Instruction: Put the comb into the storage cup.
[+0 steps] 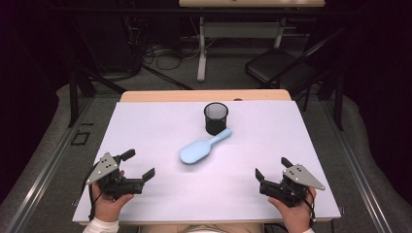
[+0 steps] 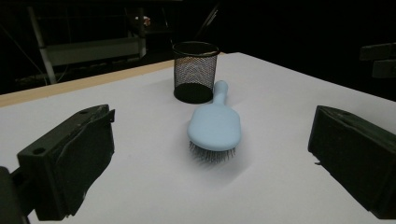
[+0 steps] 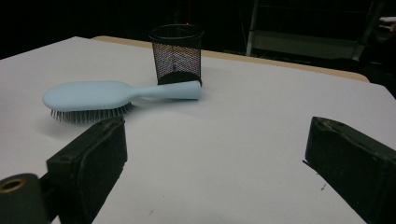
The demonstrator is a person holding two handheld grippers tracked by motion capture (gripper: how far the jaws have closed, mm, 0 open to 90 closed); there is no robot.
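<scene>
Looking down at the white table (image 1: pixel 145 121), I am seeing a pale blue plastic hairbrush (image 1: pixel 203 147) lying bristles down near its middle, its handle tip just beside, perhaps touching, a black wire-mesh cup (image 1: pixel 215 118) standing toward the far edge. I am judging the brush to be light, rigid and somewhat slick on its smooth back, with springy bristles underneath; the narrow handle looks like the surest place to pinch. I am holding both tongs released and empty near the near edge: the left gripper (image 1: pixel 136 165) by the near left corner, the right gripper (image 1: pixel 272 170) by the near right corner. The hairbrush is lying between them and farther in, well apart from both.
</scene>
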